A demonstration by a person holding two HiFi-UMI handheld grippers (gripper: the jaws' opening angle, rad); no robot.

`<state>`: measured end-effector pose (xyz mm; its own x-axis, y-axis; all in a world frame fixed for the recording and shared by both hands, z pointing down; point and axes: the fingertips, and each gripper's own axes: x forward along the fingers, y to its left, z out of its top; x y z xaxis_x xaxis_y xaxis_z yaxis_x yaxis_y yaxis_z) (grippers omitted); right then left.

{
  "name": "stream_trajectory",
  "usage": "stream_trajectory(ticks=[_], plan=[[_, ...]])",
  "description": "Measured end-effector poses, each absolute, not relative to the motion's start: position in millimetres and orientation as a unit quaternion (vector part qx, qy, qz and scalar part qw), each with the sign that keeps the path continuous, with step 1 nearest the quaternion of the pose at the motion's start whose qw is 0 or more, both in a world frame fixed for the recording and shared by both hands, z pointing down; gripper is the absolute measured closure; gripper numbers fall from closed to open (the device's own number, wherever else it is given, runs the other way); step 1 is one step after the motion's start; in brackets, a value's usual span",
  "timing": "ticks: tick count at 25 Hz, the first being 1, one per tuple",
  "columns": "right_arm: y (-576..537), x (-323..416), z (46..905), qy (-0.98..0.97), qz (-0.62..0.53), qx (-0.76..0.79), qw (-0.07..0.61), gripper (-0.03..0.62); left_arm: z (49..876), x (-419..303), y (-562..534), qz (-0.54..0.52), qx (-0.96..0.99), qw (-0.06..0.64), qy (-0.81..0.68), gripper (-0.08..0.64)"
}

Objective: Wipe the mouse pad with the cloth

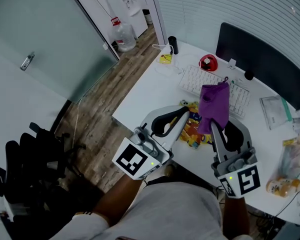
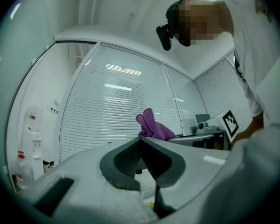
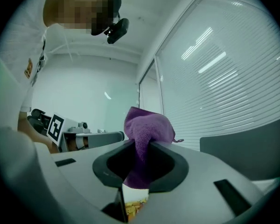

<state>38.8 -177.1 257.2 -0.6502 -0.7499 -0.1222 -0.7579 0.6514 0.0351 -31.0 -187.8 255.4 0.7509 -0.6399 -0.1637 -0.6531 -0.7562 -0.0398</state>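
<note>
Desk left edge & near-left corner bare: easy way in. Keyboard + monitor block the back. Black cup & red thing by far edge. Bags crowd right edge. Cloth hangs over mid desk.

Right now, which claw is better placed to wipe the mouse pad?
Right. The right claw is shut on the purple cloth, above the colourful mouse pad. The left claw is shut with nothing in it.
</note>
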Motion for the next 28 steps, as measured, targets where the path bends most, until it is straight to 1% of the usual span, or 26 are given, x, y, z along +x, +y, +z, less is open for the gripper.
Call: stream_trajectory(ticks=[4, 13, 17, 22, 28], plan=[[-174.9, 36.5, 249.5, 0.908, 0.053, -0.412, 0.059, 0.523, 251.8, -31.9, -185.8, 0.075, -0.934, 0.049, 0.347, 0.545], [-176.1, 34.8, 252.2, 0.906, 0.053, -0.416, 0.059, 0.523, 251.9, -34.3, -186.7, 0.079, -0.932, 0.045, 0.350, 0.545], [-178.3, 36.5, 253.6, 0.905, 0.049, -0.418, 0.060, 0.523, 247.9, -33.5, -189.6, 0.095, -0.931, 0.060, 0.348, 0.545], [-178.5, 35.6, 252.8, 0.904, 0.049, -0.421, 0.060, 0.523, 254.7, -34.4, -190.3, 0.079, -0.933, 0.043, 0.347, 0.545], [-179.1, 34.8, 254.2, 0.903, 0.049, -0.423, 0.059, 0.523, 254.4, -34.8, -191.2, 0.080, -0.934, 0.044, 0.345, 0.545]])
